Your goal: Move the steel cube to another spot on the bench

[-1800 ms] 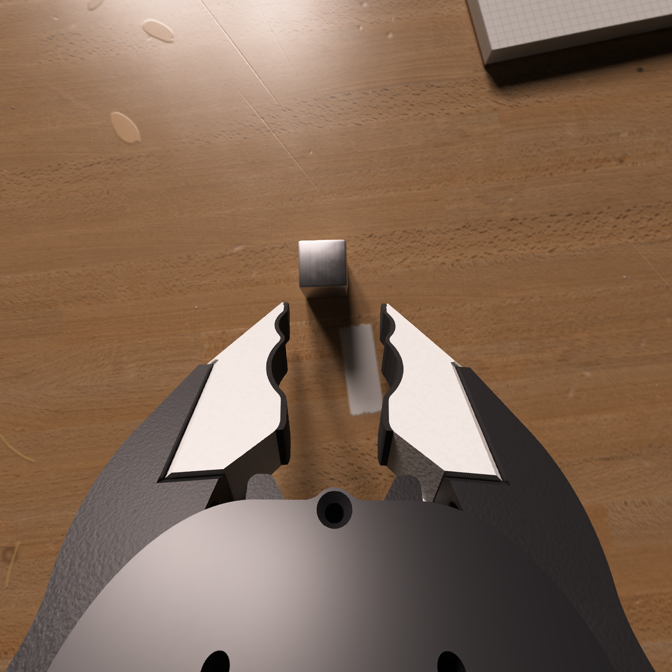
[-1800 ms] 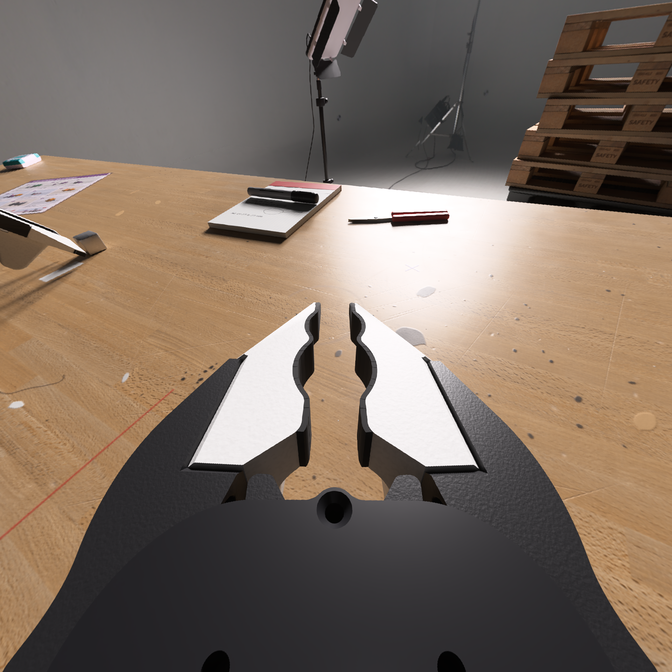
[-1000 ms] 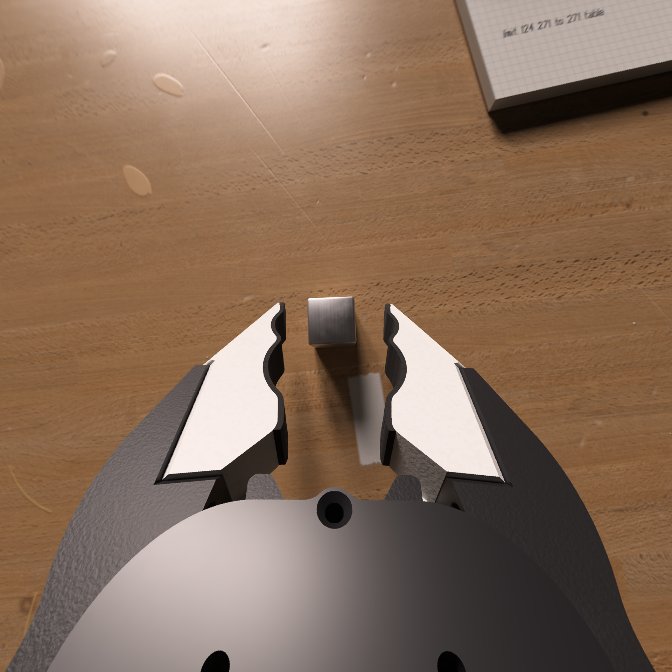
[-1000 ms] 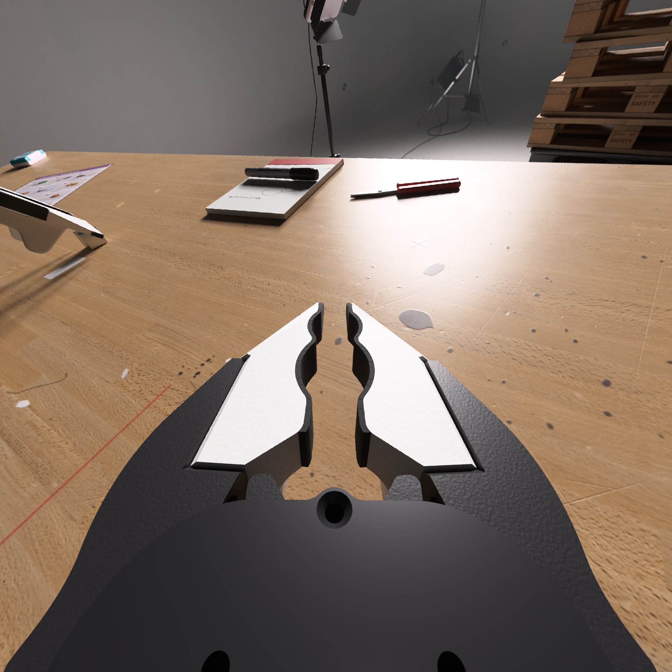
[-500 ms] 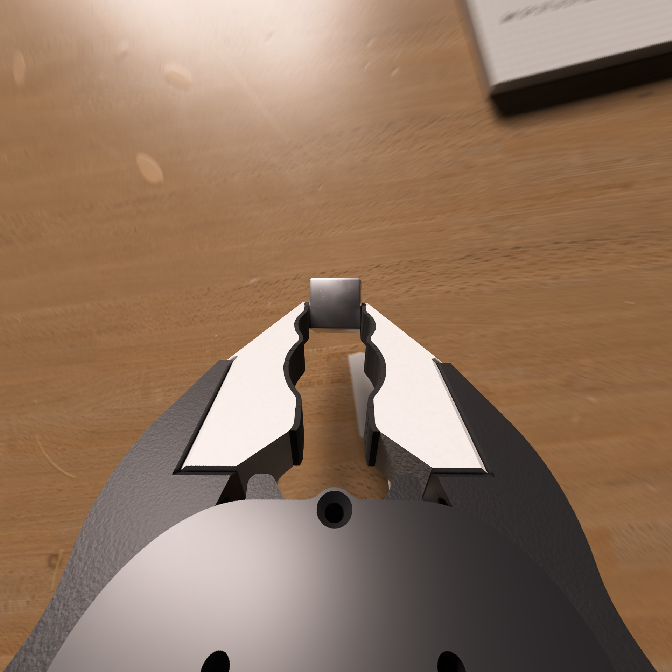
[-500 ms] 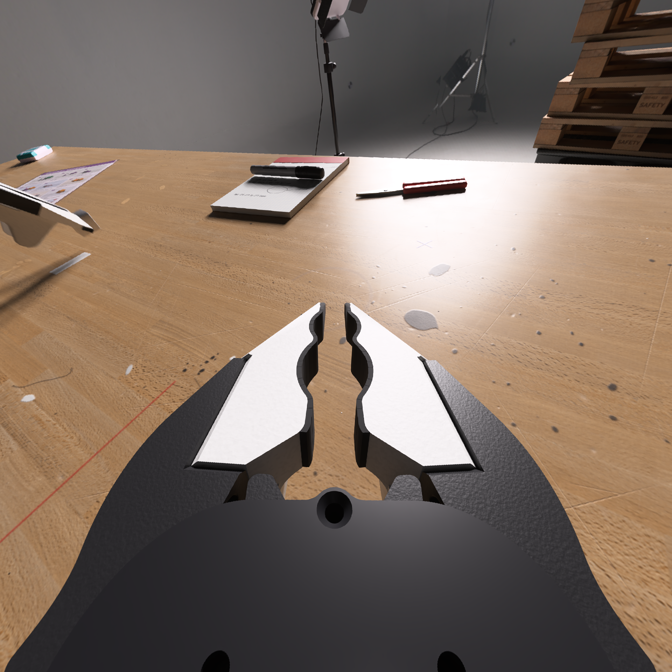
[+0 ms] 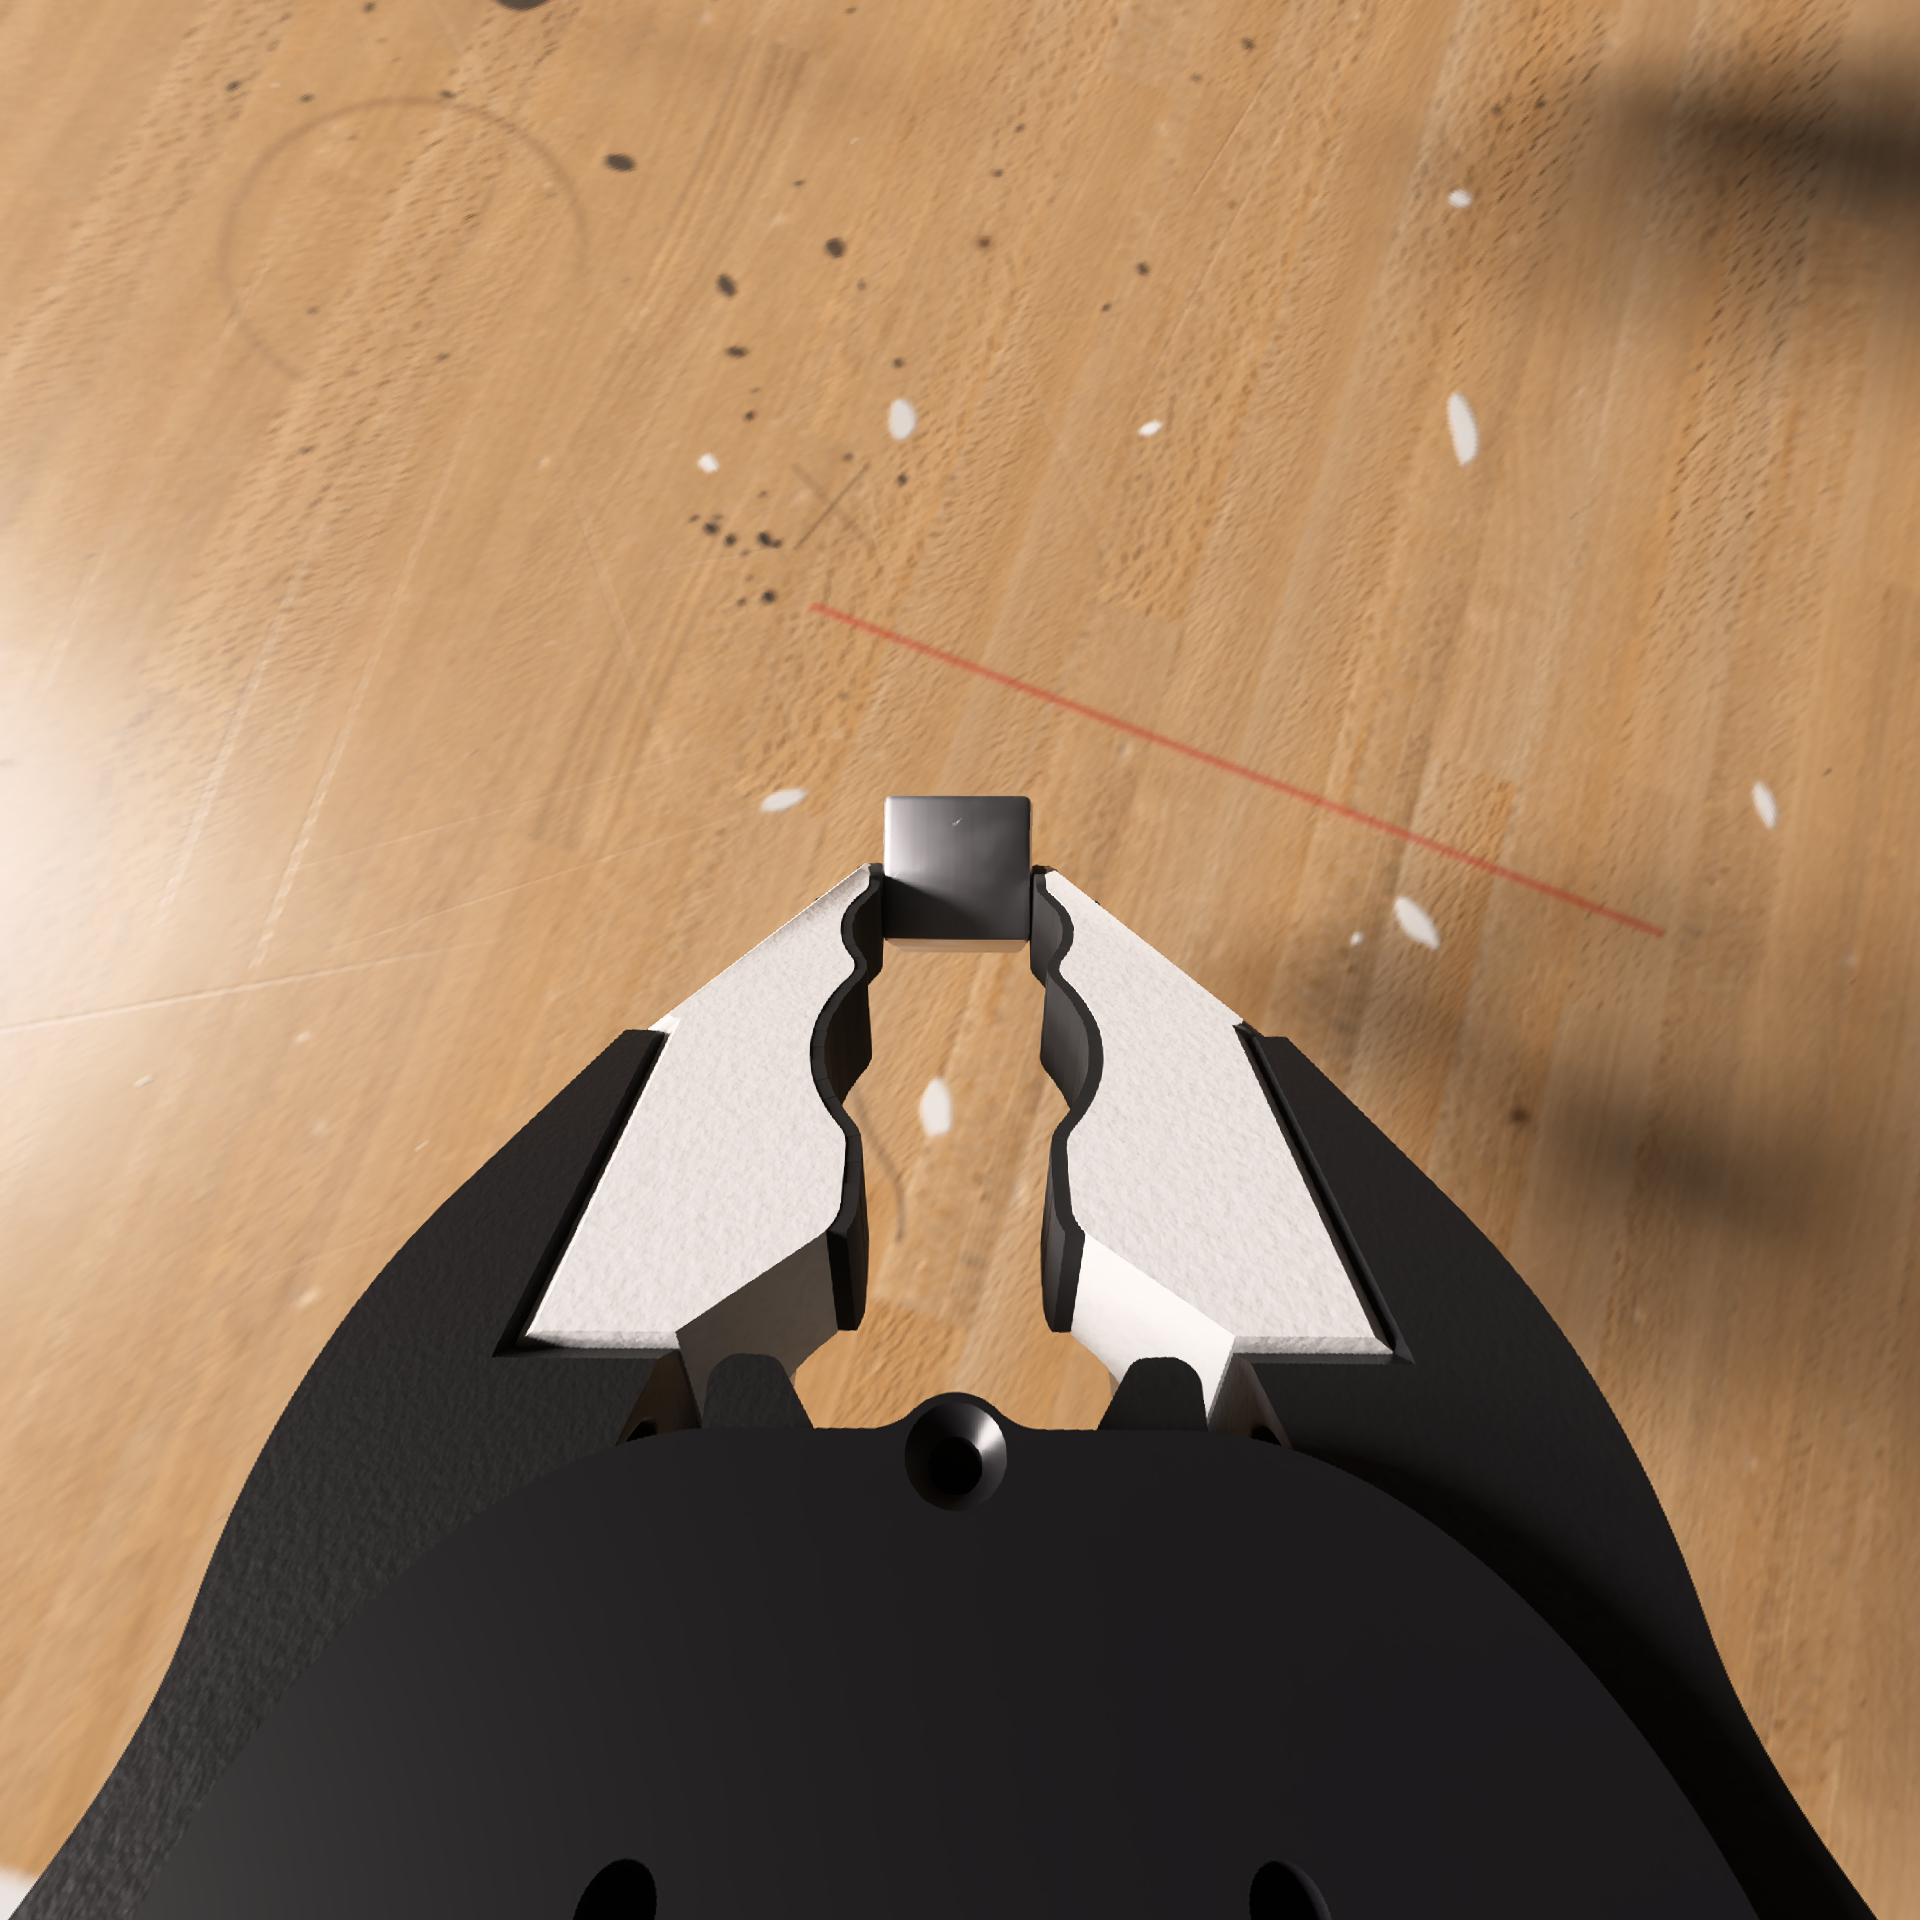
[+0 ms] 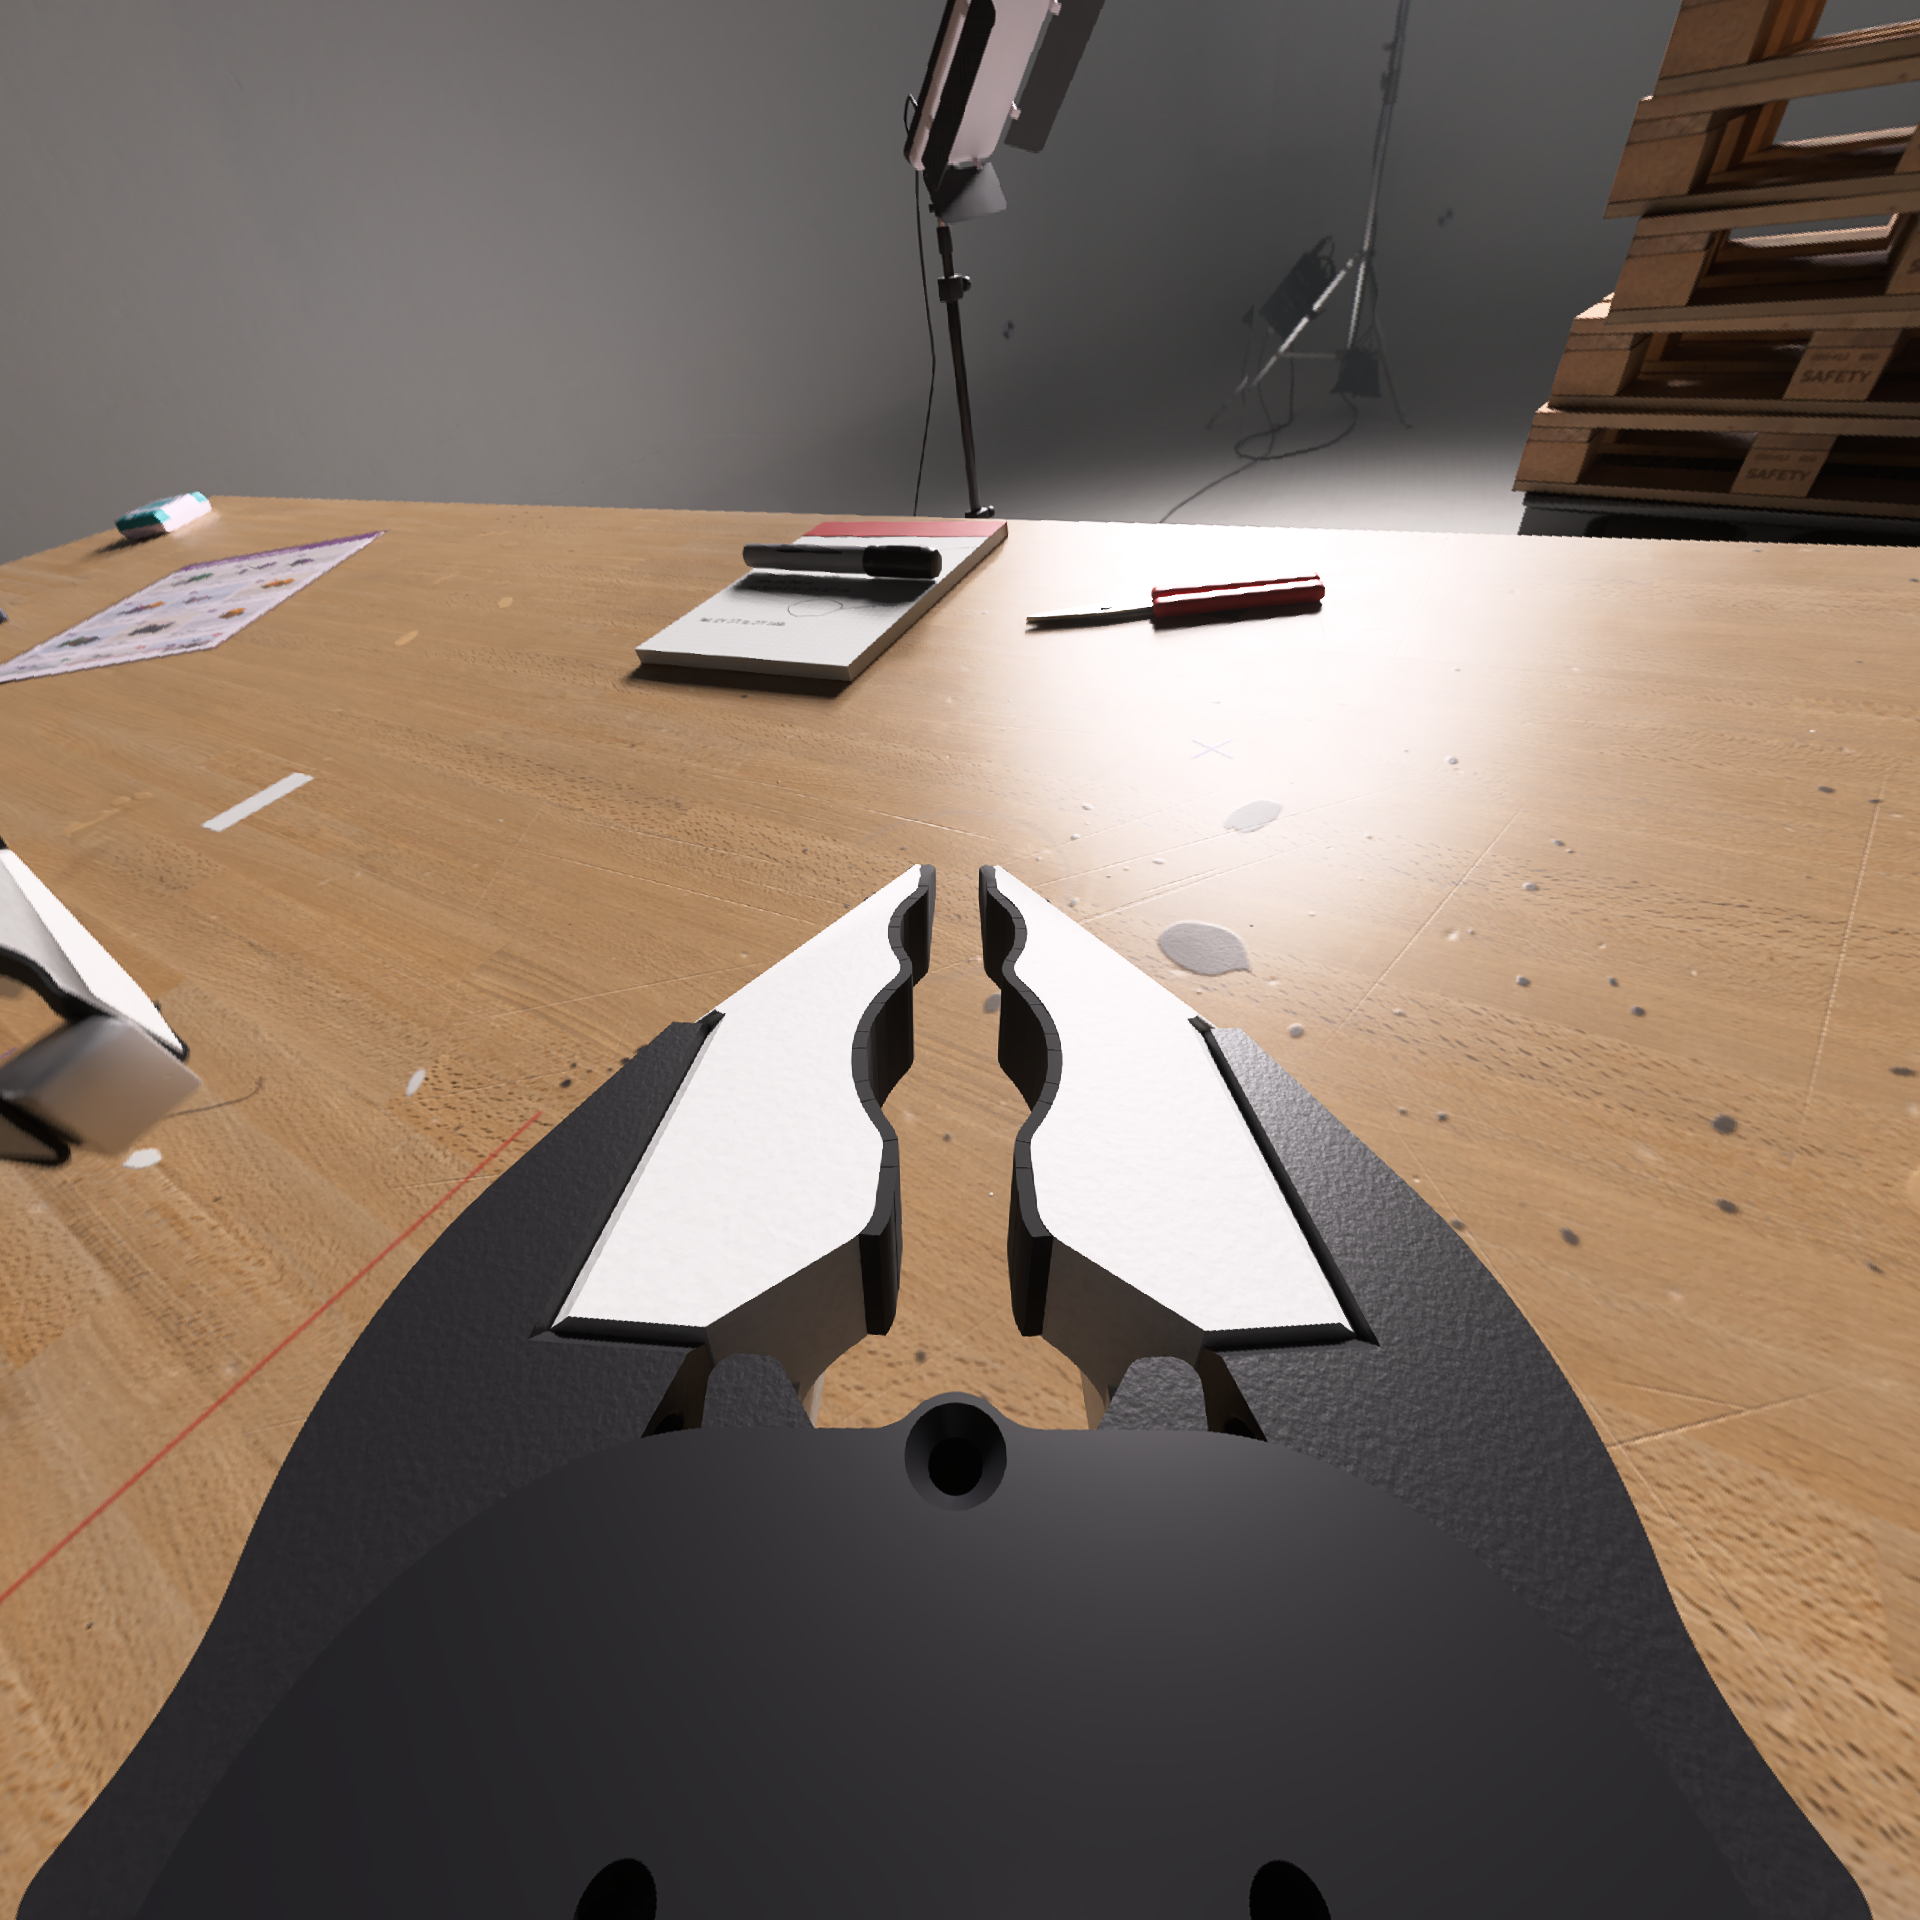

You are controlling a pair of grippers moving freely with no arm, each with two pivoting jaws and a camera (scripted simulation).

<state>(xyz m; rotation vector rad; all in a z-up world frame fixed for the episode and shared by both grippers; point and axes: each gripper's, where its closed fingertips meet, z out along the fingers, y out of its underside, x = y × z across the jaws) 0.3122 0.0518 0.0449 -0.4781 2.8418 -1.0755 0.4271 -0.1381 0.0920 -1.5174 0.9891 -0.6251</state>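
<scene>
The steel cube (image 7: 956, 842) is small, grey and shiny. My left gripper (image 7: 956, 883) is shut on it, with the cube pinched between the two fingertips and held above the wooden bench (image 7: 416, 727). In the right wrist view the cube (image 8: 99, 1086) and the left gripper's fingers (image 8: 62, 956) show at the left edge, above the bench. My right gripper (image 8: 956, 878) hovers low over the bench with its jaws almost together and nothing between them.
A thin red line (image 7: 1236, 769) crosses the bench under the cube. Farther back lie a notepad (image 8: 821, 623) with a black marker (image 8: 842, 559), a red-handled tool (image 8: 1184, 603), a printed sheet (image 8: 177, 608) and a white tape strip (image 8: 257, 801). Pallets (image 8: 1745, 312) stand beyond the bench.
My left gripper closed on the cube, lifted it and carried it away from the tape strip and notepad to over the red line, nearer my right gripper. The right gripper has hardly moved.
</scene>
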